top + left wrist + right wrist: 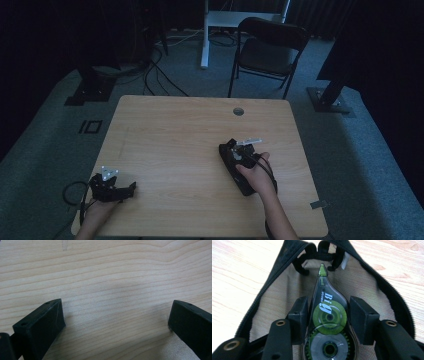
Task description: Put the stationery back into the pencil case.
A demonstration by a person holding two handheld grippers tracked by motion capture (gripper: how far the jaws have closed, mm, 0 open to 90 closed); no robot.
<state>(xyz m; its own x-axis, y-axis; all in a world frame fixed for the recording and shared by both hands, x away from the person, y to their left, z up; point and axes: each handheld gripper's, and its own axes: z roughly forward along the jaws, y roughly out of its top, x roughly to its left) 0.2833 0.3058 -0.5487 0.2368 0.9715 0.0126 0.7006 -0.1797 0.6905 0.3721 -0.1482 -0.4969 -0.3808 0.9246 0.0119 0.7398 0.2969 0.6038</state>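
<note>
Dim room, wooden bench (175, 140). Right gripper (325, 312): jaws pinching correction tape (327, 322), tip-first over open black pouch (274, 290), seemingly for stowing. Left gripper (116, 322): jaws spread, idle on bare wood.

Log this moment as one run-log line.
right gripper: shut on correction tape roller, over open pouch | left gripper: open, nothing between jaws, at table
</note>
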